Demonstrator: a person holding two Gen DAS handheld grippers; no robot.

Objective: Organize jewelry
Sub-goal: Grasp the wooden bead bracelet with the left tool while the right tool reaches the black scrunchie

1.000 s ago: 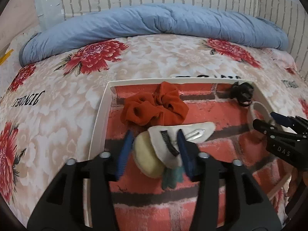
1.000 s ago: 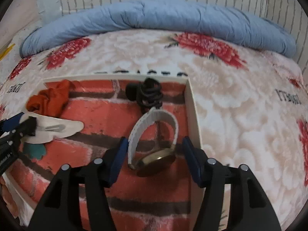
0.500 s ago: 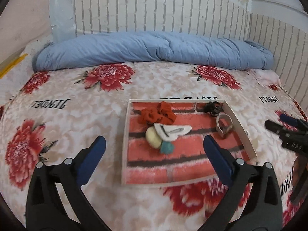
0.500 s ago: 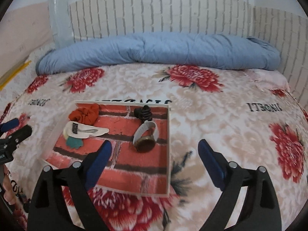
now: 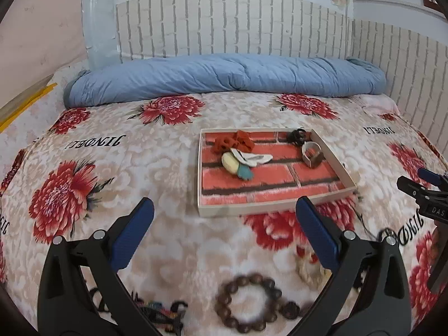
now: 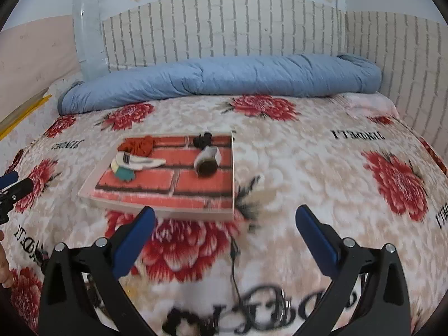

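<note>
A shallow tray (image 5: 346, 182) with a brick-print floor lies on the bed; it also shows in the right wrist view (image 6: 232, 179). In it are an orange scrunchie (image 5: 233, 142), white, yellow and teal hair clips (image 5: 246, 161), a black hair tie (image 5: 297, 136) and a watch with a white band (image 5: 312, 155). My left gripper (image 5: 224, 232) is open and empty, well back from the tray. A brown bead bracelet (image 5: 249, 302) lies on the bedspread between its fingers. My right gripper (image 6: 225, 233) is open and empty, above a thin dark cord (image 6: 233, 257).
The flowered bedspread (image 5: 112, 168) covers the bed. A rolled blue quilt (image 5: 224, 77) lies along the brick-pattern headboard wall. A cream beaded piece (image 5: 308, 268) and a multicoloured braided item (image 5: 159, 310) lie near the front edge. Dark blurred items (image 6: 196, 322) lie low in the right wrist view.
Both grippers have let go, opened wide and pulled back and up from the tray. The clips and the watch stay in the tray. The bracelet has come into view.
</note>
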